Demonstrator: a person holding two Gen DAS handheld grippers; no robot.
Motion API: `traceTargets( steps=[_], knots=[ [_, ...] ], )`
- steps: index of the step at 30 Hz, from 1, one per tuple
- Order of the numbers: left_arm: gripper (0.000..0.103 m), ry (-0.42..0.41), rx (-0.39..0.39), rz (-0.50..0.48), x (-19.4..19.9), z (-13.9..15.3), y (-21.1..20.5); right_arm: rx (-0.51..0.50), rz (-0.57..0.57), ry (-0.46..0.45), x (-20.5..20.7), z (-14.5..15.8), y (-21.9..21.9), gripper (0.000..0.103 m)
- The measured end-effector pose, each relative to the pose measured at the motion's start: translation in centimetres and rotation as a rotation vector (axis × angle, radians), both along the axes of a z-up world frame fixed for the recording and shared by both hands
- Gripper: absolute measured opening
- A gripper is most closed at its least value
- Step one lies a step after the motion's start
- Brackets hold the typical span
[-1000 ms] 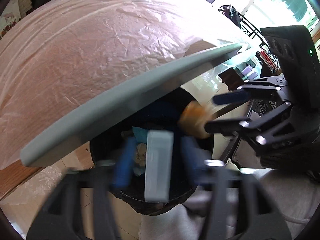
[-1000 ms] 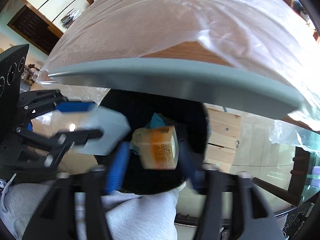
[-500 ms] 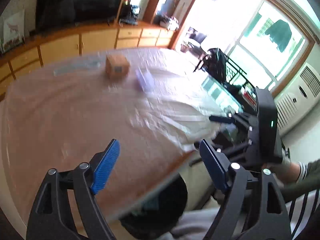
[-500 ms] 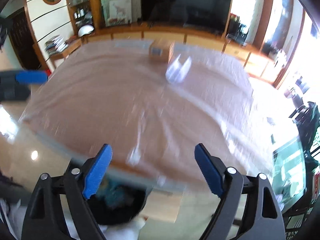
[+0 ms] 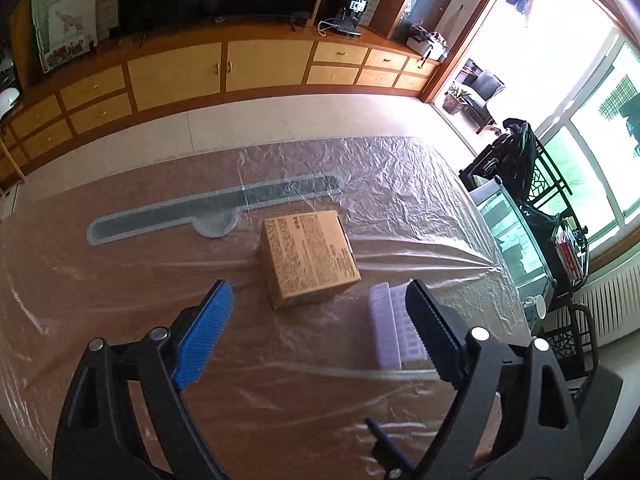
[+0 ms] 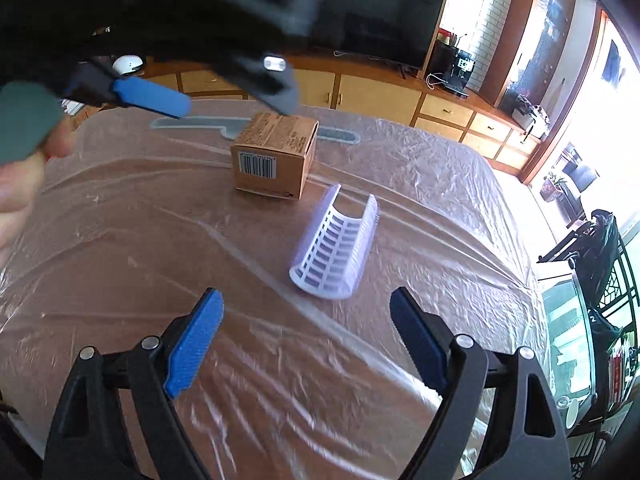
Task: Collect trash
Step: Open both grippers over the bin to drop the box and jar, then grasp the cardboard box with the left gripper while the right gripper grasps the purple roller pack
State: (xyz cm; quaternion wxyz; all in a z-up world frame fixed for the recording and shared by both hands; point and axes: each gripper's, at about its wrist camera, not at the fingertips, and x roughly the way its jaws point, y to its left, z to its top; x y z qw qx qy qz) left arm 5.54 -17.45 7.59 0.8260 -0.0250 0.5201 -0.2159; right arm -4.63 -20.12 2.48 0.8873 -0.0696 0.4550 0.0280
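Observation:
A brown cardboard box [image 5: 310, 256] [image 6: 276, 156] with a barcode stands mid-table. Beside it, to its right, lies a pale ribbed plastic tray piece [image 5: 386, 328] [image 6: 336, 248], curved like a half-tube. My left gripper [image 5: 318, 286] hangs above the table just short of the box; its jaws are opening with nothing between them. My right gripper [image 6: 306, 294] is open and empty, just short of the plastic piece. In the right wrist view the left gripper's blue pad [image 6: 152, 98] shows at upper left, above the box.
Crinkled clear film [image 5: 120, 280] covers the brown table, which has a grey inlaid strip [image 5: 212, 208] behind the box. A glass-topped side table [image 5: 516, 240] and a dark rack stand off the right edge. A person's hand [image 6: 16, 184] fills the left margin.
Both grippers have come up from the black bin under the table edge, where they let go of a pale box and an orange-labelled pack. They now hang open and empty over the tabletop.

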Motion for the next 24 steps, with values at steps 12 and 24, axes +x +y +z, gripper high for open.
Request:
traceTargets(
  steps=[12, 24],
  knots=[
    [0.066, 0.084, 0.112, -0.013, 3.4, -4.4, -2.2, 0.011, -0.001, 0.065, 3.3, -2.5, 1.2, 0.074],
    [0.063, 0.008, 0.073, -0.049, 3.0, -2.4, -1.2, 0.211, -0.058, 0.086, 4.7, -1.3, -3.8, 0.064]
  ],
)
